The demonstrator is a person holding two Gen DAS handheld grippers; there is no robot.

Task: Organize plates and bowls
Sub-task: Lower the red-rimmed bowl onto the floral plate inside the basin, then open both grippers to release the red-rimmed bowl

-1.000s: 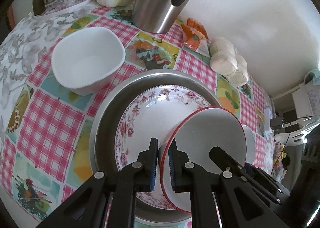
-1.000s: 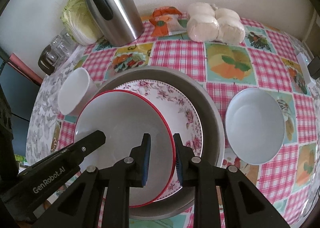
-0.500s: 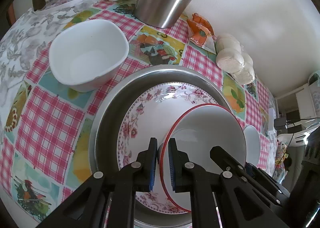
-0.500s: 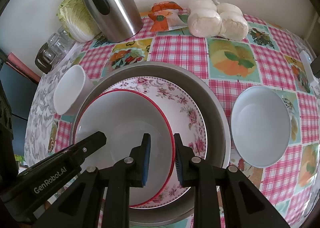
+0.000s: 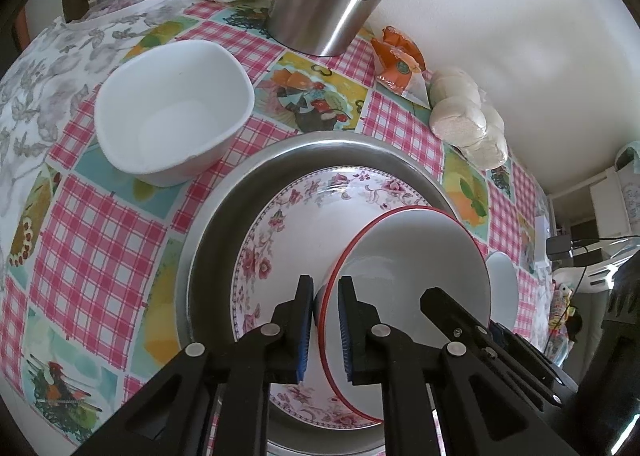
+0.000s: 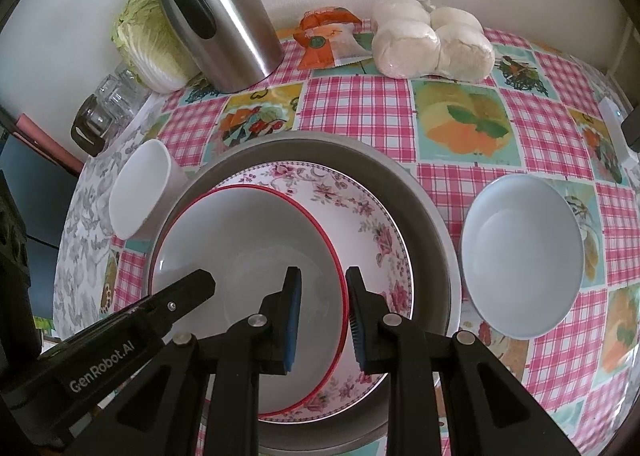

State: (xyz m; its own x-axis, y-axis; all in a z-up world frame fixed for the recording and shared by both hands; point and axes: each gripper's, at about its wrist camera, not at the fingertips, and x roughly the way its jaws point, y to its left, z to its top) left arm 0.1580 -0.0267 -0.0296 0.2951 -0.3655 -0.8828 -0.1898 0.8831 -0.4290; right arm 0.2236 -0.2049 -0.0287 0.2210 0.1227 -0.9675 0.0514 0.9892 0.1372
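Crockery like the red-rimmed bowl (image 6: 248,256) looks stiff, glazed, slippery and chippable, so its thin rim is the place to take it; it sits inside the floral plate (image 6: 372,224) in the steel basin (image 6: 436,224). The left gripper (image 5: 324,320) has its jaws narrowed on that rim, while the right gripper (image 6: 322,316) straddles the opposite rim with visible slack. Open cloth lies between basin and pale bowl (image 6: 520,256), but the square white bowl (image 5: 172,112) crowds the basin's other side
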